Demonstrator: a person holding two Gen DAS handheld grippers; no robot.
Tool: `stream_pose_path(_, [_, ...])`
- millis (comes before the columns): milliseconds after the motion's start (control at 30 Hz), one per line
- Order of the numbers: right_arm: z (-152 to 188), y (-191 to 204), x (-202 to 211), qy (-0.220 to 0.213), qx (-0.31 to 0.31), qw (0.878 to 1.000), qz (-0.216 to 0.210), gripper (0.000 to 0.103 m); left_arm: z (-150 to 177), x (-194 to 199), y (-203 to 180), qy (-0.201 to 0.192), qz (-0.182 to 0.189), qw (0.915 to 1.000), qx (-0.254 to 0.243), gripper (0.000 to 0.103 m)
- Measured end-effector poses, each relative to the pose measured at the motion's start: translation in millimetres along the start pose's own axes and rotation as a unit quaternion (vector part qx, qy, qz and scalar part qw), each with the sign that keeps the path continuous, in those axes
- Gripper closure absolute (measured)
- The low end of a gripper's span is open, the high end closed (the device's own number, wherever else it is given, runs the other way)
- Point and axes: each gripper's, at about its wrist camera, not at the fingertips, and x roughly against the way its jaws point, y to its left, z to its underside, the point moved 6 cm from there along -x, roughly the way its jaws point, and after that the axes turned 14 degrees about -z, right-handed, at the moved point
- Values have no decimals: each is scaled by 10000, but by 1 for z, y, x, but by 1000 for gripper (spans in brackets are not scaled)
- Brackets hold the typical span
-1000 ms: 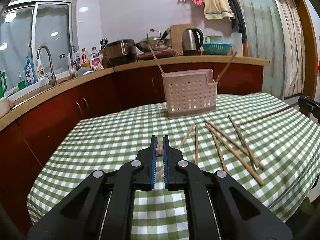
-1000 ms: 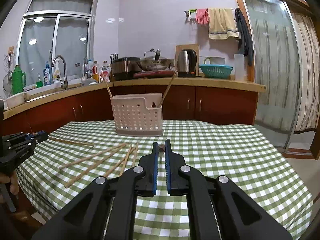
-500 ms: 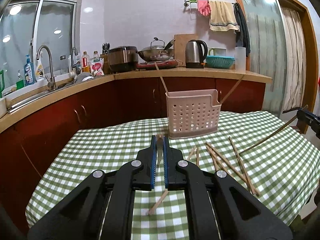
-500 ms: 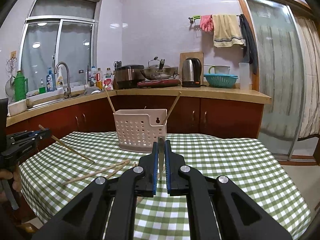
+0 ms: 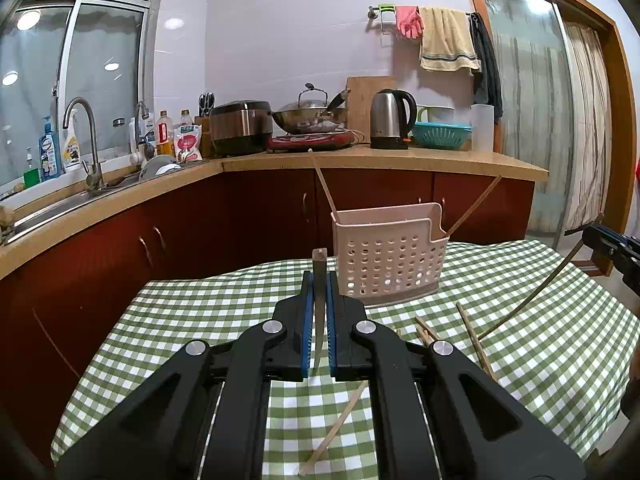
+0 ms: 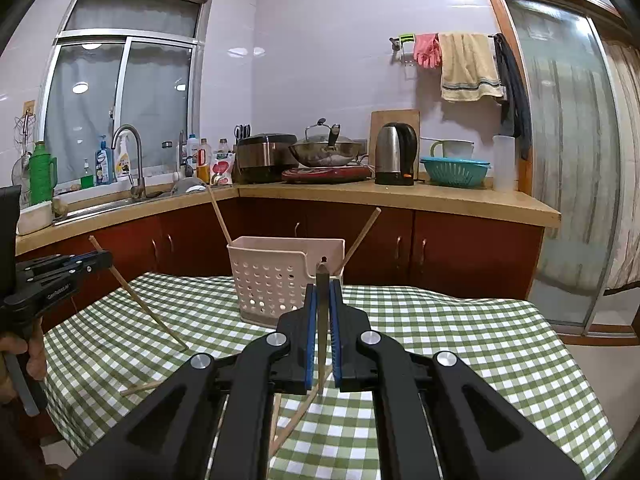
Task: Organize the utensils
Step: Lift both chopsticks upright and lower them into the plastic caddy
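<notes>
My left hand-held gripper [image 5: 319,280] pinches one thin pale wooden chopstick [image 5: 319,300] near its upper end, the tip poking above the blue pads. My right hand-held gripper [image 6: 322,292] pinches a second chopstick [image 6: 322,320] the same way. Both sticks look light, stiff and smooth, so I judge they could swivel or slip; a hold nearer the middle would steady them. Ahead stands the pale pink perforated plastic caddy [image 5: 390,256] on the green-checked desk [image 5: 200,320], two chopsticks leaning inside. More loose chopsticks [image 5: 472,336] lie beside it.
</notes>
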Motion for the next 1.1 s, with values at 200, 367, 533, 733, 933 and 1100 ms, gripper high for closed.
stream_pose_path(200, [-12,1,-2,-120,-5,9999,-49,96,-11,-6,1,1,59,10000,66,97])
stream_pose_path(367, [-22,1,-3,-224,14,9997,-110,96,-21,-5,1,-77,88,9999,106,97])
stream_pose_path(533, [-33,1,-5,-346,10,9992,-195,96,-34,-6,1,-92,212,9995,205,97])
stream_pose_path(733, [-57,0,-8,-595,52,9977,-320,96,-68,-5,-4,-338,419,9981,293,97])
stream_pose_path(933, [-91,0,-14,-944,249,9946,-358,96,-113,-8,-17,-782,487,9953,291,97])
stream_pose_path(1100, [-115,-5,-26,-1143,335,9921,-403,96,-149,-17,-26,-1071,549,9922,330,97])
